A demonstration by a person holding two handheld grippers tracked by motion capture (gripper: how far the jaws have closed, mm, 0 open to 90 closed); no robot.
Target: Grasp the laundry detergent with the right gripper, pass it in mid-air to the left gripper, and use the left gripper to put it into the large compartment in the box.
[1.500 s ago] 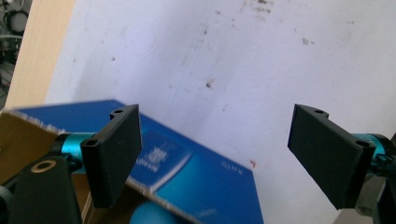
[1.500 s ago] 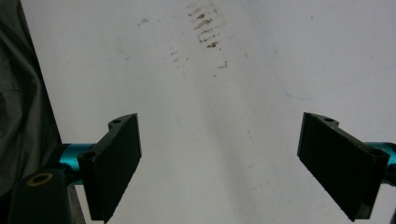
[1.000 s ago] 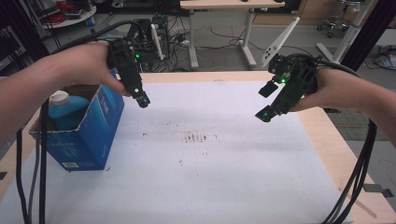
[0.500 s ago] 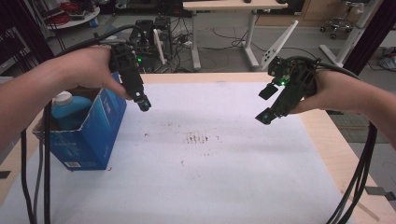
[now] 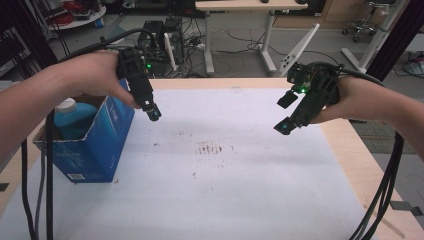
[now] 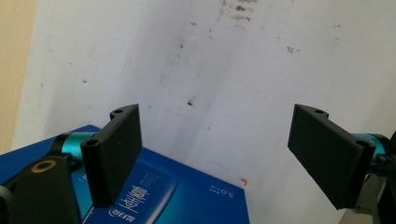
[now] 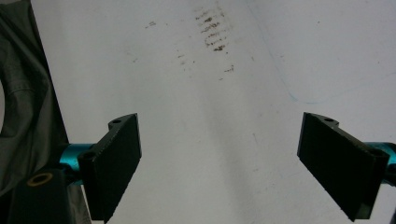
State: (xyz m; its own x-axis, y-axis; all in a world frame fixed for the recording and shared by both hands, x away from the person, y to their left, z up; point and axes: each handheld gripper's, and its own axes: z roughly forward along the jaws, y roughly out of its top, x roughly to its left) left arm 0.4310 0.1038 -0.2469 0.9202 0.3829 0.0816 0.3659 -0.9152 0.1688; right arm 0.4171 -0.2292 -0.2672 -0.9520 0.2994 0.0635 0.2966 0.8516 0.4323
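Since the earlier frame my left tongs [image 5: 153,114] have crept a little up and toward the blue box [image 5: 95,145], while the right tongs [image 5: 283,127] have barely shifted. Both sets stand wide open and hold nothing; each gripper view shows bare white sheet between its jaws. The box sits at the left of the high view on the bench [image 5: 240,190], its top open, a blue bottle [image 5: 70,117] with a white cap upright inside. In the left gripper view the box's blue edge [image 6: 177,191] lies at the bottom, just under the jaws. I judge the step is reaching for the box or bottle. To do it well I should bring the left tongs squarely over the opening, keep them wide until they straddle the bottle, and hold the right ones ready to steady the box's wall.
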